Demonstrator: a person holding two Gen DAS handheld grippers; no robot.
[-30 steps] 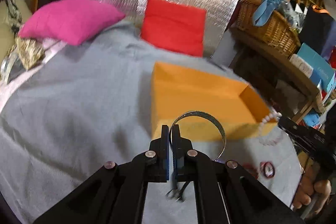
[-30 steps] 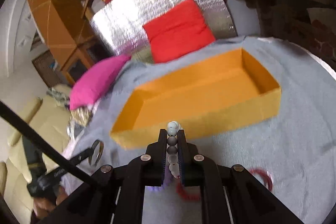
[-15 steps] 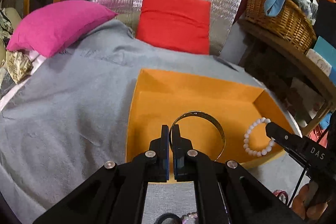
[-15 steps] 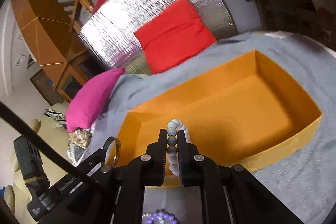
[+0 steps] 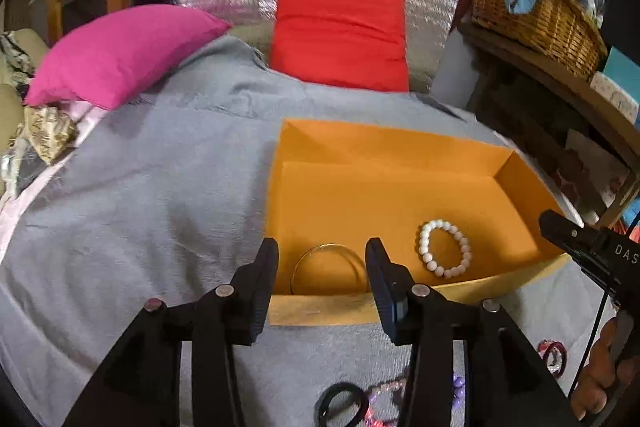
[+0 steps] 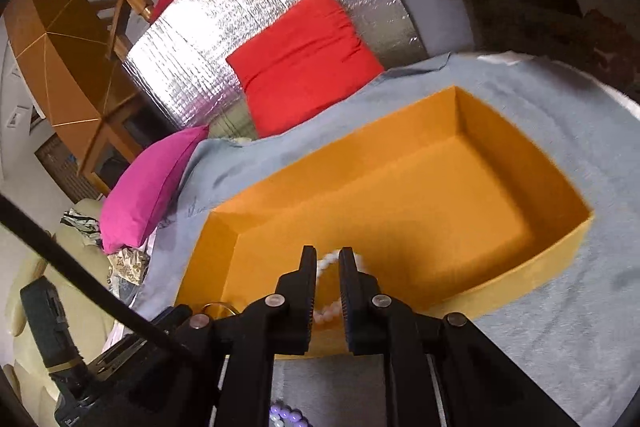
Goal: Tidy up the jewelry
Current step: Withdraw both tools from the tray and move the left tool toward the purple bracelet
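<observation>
The left tool [image 5: 322, 267] stands wide open over the near wall of the orange box [image 5: 360, 147], gripping nothing; a gold bangle [image 5: 330, 267] lies on the box floor just inside that wall, between its fingers in view. A white bead bracelet [image 5: 444, 249] lies flat beside the bangle, apart from it. The right tool [image 6: 328, 281] is parted too, the blurred bracelet [image 6: 326, 261] showing between its fingers, and whether they touch it cannot be told; the box sits on a grey blanket [image 5: 140, 187].
</observation>
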